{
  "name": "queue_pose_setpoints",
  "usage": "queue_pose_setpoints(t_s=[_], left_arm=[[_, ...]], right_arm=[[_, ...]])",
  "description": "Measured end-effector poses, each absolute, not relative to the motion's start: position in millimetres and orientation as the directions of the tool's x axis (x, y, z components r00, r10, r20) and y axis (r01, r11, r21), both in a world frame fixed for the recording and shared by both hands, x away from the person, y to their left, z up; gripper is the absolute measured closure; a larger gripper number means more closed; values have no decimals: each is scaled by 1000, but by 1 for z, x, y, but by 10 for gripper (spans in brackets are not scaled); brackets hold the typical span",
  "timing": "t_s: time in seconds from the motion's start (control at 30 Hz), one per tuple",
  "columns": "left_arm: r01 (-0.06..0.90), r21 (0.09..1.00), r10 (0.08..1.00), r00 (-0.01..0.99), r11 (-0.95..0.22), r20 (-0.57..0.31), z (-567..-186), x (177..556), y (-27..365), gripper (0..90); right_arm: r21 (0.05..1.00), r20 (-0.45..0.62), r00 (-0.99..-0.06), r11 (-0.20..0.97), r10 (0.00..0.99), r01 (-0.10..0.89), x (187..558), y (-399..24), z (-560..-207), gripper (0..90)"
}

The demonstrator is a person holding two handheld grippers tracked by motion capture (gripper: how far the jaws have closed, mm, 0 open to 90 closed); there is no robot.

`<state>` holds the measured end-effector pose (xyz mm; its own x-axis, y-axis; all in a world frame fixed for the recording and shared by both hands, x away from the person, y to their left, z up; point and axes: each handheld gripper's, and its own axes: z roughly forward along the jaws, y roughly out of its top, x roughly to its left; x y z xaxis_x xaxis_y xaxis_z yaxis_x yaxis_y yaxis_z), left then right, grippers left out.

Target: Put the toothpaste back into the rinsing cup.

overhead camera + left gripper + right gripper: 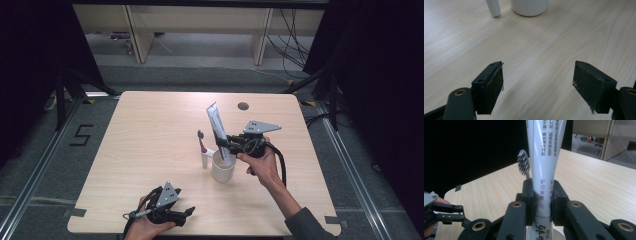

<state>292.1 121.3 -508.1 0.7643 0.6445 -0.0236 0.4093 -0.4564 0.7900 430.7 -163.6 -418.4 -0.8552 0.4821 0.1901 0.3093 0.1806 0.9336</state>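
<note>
Right gripper view: the toothpaste tube [543, 170] is clamped upright by the right gripper [543, 202] above the white cup [223, 167], beside the toothbrush [524, 165]. The left gripper [539, 85] is held spread apart, with nothing between its jaws.

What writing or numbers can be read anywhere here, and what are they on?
"5": black mark on the grey floor left of the table.
"口气": purple characters on the white toothpaste tube, just above where the right gripper clamps it.
"药": large black character low on the tube.
Small vertical Chinese lines higher on the tube: too small and blurred to read.
</note>
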Motion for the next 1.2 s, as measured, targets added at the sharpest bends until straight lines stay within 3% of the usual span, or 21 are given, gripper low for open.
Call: queue_pose_setpoints(t_s=[0.33,0.47,0.6,0.87,0.97,1.03,1.2], left_arm=[[413,790,649,761,-453,-26,-508,292,121,239],[412,788,643,766,-457,-28,-509,292,120,239],[414,784,639,768,-462,-29,-508,292,121,239],[414,787,645,764,-458,-27,-509,292,120,239],[415,782,638,770,-465,-29,-508,292,120,240],[415,783,640,768,-463,-29,-508,292,120,240],[420,777,635,771,-469,-34,-508,292,121,240]], right_arm=[[917,209,-847,203,489,344,428,-163,-433,773],[925,168,-859,225,484,308,429,-163,-438,772],[908,205,-852,232,481,349,426,-162,-442,772],[912,138,-863,278,487,303,426,-161,-449,770],[893,168,-858,292,486,341,423,-159,-449,770],[897,127,-864,315,487,310,423,-158,-450,769],[890,150,-866,316,477,328,421,-156,-451,768]])
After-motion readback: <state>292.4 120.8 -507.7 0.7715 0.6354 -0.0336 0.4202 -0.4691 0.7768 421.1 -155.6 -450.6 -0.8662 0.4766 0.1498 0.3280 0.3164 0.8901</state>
